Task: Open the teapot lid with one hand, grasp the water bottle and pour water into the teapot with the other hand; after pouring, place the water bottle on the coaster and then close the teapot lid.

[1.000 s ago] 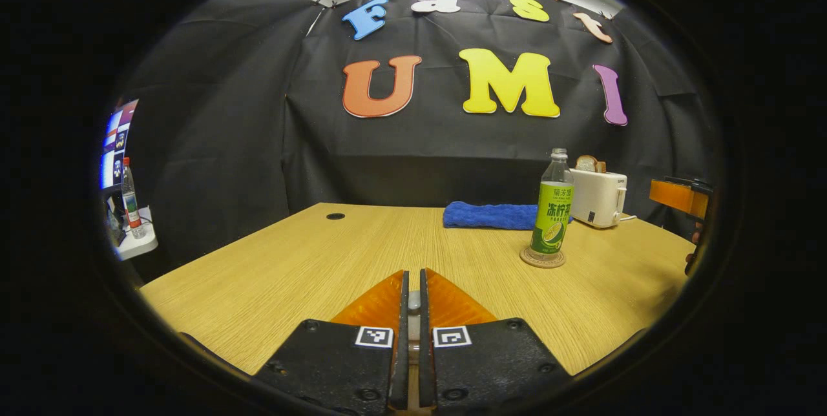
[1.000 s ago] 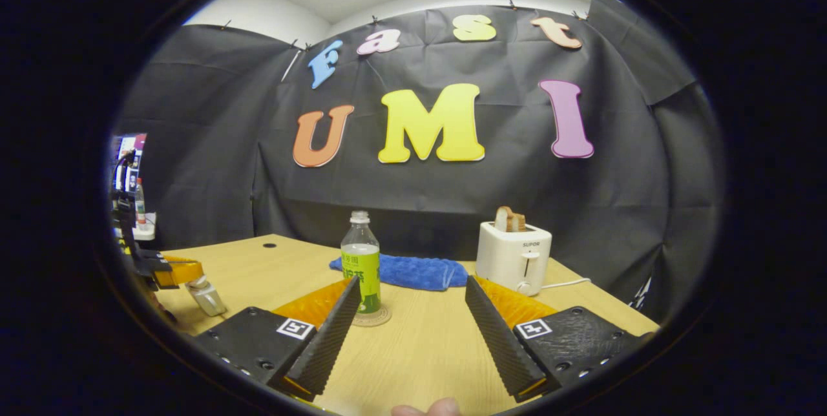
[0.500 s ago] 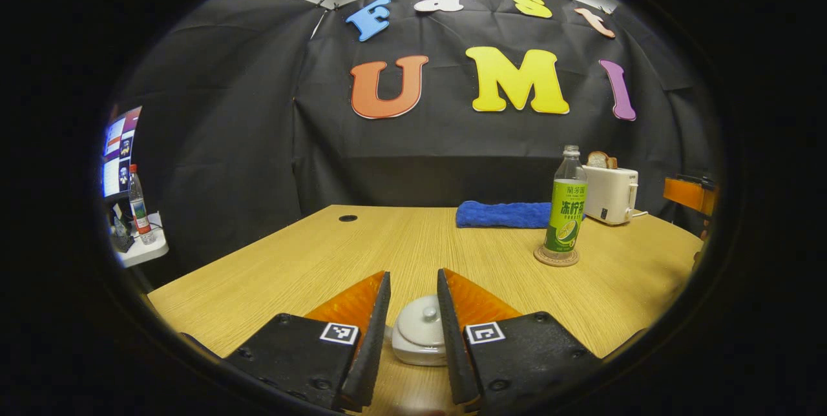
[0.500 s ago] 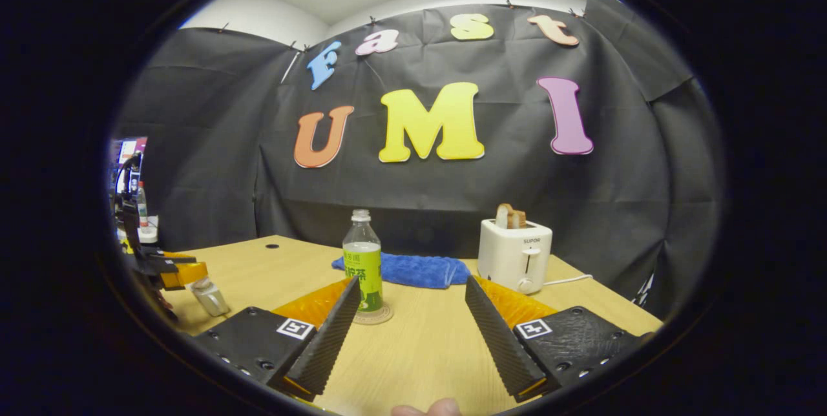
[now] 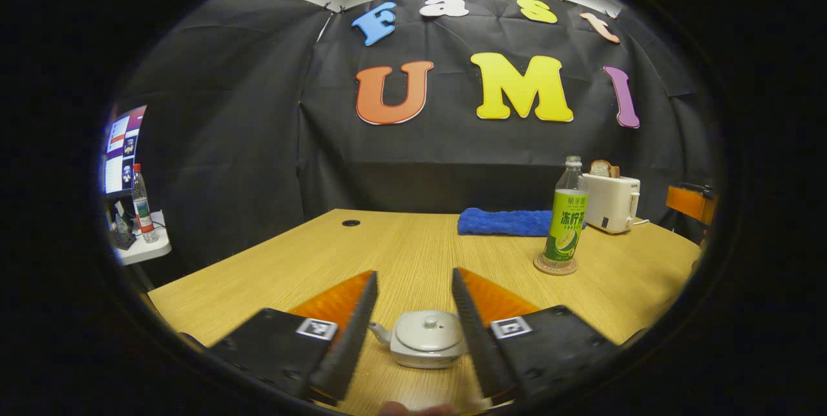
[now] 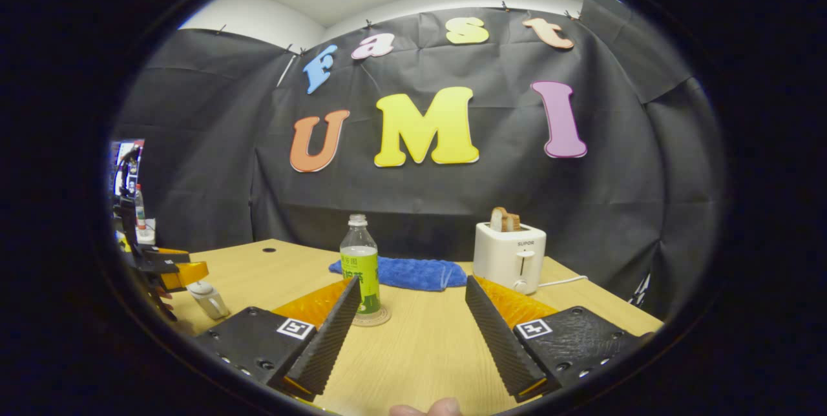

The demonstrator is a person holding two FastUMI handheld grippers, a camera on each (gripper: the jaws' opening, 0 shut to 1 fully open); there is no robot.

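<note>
**Final step: releasing the lid and clearing the teapot**

In the left gripper view, my left gripper stood with its jaws spread wide, holding nothing. The teapot sat on the surface between the two fingers, touching neither as far as I could tell, its spout toward my left finger. The lid lay level on the pot, knob upright. I judged the closing step done, so the sound procedure was a straight retreat: keep the jaws apart, draw back along the finger line, and avoid any sideways sweep that could clip the spout or knob.

In the right gripper view, my right gripper was likewise open and empty, low over the surface. Just beyond its left finger, the water bottle stood upright on the coaster, near the blue towel. The toaster stood farther right. I judged any withdrawal there should stay clear of the bottle.
</note>
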